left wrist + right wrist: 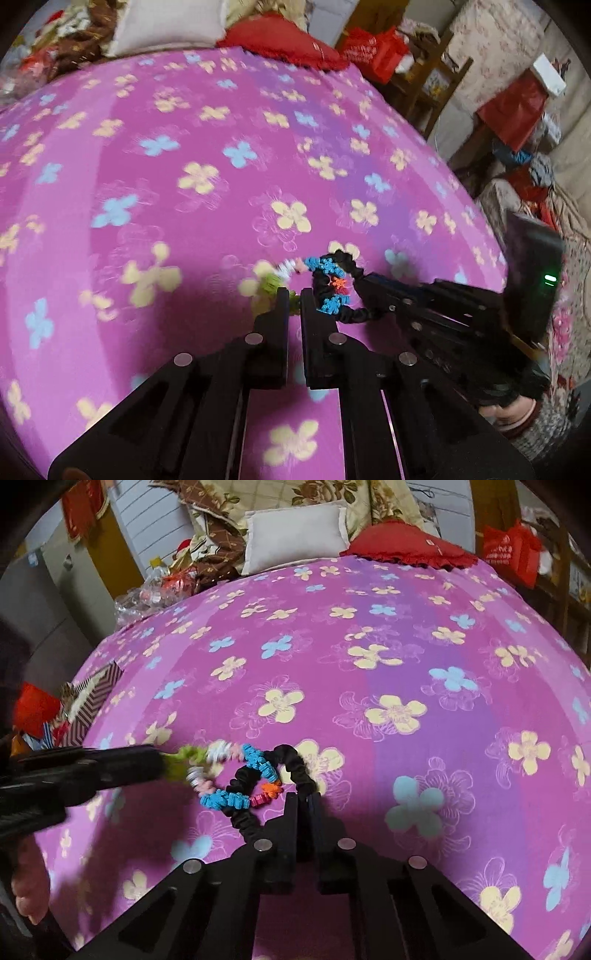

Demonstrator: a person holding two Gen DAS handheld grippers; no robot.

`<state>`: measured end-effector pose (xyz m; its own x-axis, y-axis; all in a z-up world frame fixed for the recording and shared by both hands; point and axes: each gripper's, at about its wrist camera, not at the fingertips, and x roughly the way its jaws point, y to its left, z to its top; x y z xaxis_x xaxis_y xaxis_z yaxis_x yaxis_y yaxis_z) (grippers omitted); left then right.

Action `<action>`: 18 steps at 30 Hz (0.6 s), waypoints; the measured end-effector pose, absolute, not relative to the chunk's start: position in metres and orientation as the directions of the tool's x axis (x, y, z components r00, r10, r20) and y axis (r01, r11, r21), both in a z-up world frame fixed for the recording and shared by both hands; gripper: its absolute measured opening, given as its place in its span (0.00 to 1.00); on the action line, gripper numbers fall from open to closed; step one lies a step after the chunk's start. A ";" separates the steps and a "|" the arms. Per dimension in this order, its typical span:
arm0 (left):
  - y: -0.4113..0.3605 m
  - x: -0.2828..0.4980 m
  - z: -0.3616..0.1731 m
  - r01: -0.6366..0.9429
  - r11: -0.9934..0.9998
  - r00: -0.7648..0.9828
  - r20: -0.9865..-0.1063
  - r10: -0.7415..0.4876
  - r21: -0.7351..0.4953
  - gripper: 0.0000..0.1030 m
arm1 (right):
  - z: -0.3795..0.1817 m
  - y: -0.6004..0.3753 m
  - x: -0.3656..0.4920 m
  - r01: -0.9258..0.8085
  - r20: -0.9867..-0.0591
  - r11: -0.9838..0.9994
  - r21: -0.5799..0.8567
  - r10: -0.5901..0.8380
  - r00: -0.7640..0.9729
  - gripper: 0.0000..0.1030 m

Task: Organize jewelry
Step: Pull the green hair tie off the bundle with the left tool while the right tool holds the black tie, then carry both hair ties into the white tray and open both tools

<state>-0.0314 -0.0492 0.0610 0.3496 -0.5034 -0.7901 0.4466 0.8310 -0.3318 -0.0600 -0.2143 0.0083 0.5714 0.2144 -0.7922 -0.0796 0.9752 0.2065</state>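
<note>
A bracelet point(255, 760) of flower-shaped beads in blue, orange, pink, white and green lies across a black scrunchie point(243, 808) on the pink flowered bedspread point(369, 627). My right gripper point(303, 797) is shut on the scrunchie's near right side. My left gripper point(162, 766) comes in from the left, shut on the bracelet's green end, which is blurred. In the left wrist view the green beads sit at my left gripper point(294, 293), the bracelet point(325, 266) and scrunchie point(354, 315) lie just to its right, and the right gripper point(364, 280) reaches in from the right.
A white pillow point(295, 535), a red cushion point(406, 546) and folded quilts are at the bed's far end. A zigzag-patterned box point(96, 694) sits at the left edge. Wooden furniture point(424, 81) and red bags point(376, 48) crowd the floor on the right.
</note>
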 end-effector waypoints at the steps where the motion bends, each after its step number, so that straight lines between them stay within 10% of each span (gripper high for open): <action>1: -0.043 -0.036 0.069 0.443 0.833 0.365 -0.782 -0.505 -0.331 0.04 | 0.011 -0.216 -0.062 -0.076 -0.786 0.976 0.207 0.211 0.581 0.04; 18: 0.078 -0.121 0.164 0.262 0.926 0.609 -0.697 -0.378 -0.273 0.04 | 0.046 -0.224 -0.099 -0.047 -0.694 0.959 0.279 0.235 0.681 0.04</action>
<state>-0.1211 0.0775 0.1638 0.6091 -0.3779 -0.6973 0.2621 0.9257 -0.2727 -0.0986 -0.2236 0.0459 0.6806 0.2353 -0.6938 -0.0475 0.9592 0.2788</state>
